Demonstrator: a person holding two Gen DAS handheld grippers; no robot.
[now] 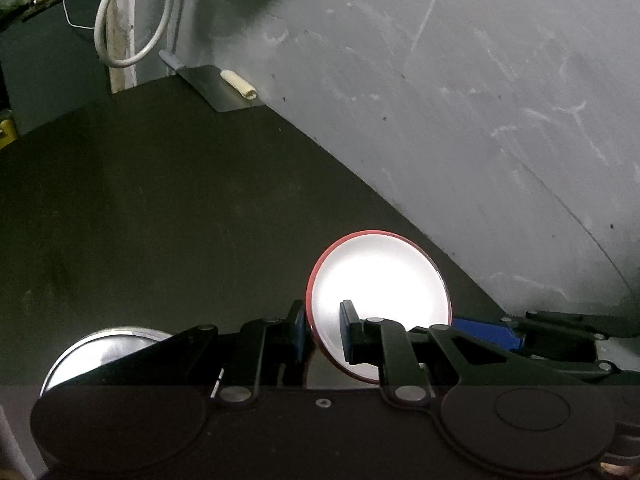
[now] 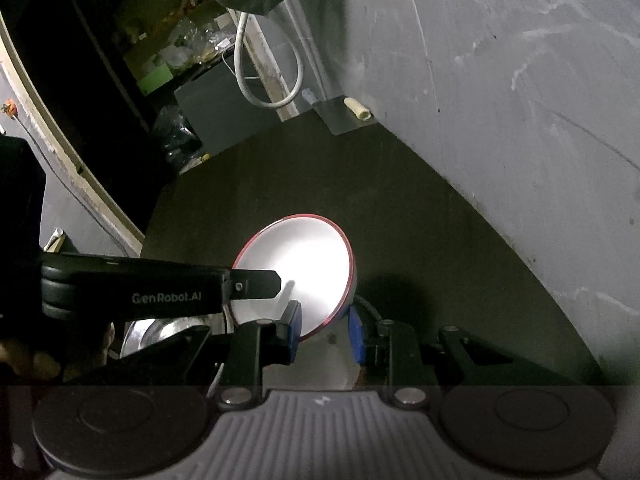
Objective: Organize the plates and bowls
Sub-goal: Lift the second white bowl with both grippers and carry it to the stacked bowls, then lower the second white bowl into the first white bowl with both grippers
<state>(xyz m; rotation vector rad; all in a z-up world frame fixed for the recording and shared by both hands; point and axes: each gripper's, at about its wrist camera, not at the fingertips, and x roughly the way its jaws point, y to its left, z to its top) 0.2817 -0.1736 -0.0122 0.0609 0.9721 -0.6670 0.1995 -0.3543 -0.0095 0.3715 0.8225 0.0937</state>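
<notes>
Left claw (image 1: 324, 334) and right claw (image 2: 325, 332) both clamped, angled downward.

a white bowl with a thin red rim (image 1: 380, 276) is seen low and right of centre in the left wrist view, tilted so that its glossy, brightly lit inside faces the camera. in the right wrist view the same bowl (image 2: 304, 264) sits at centre, tilted likewise, above the dark bench (image 2: 400, 200). a shiny metal plate (image 1: 104, 350) is partly seen at the lower left; only its rim and part of its face show.
</notes>
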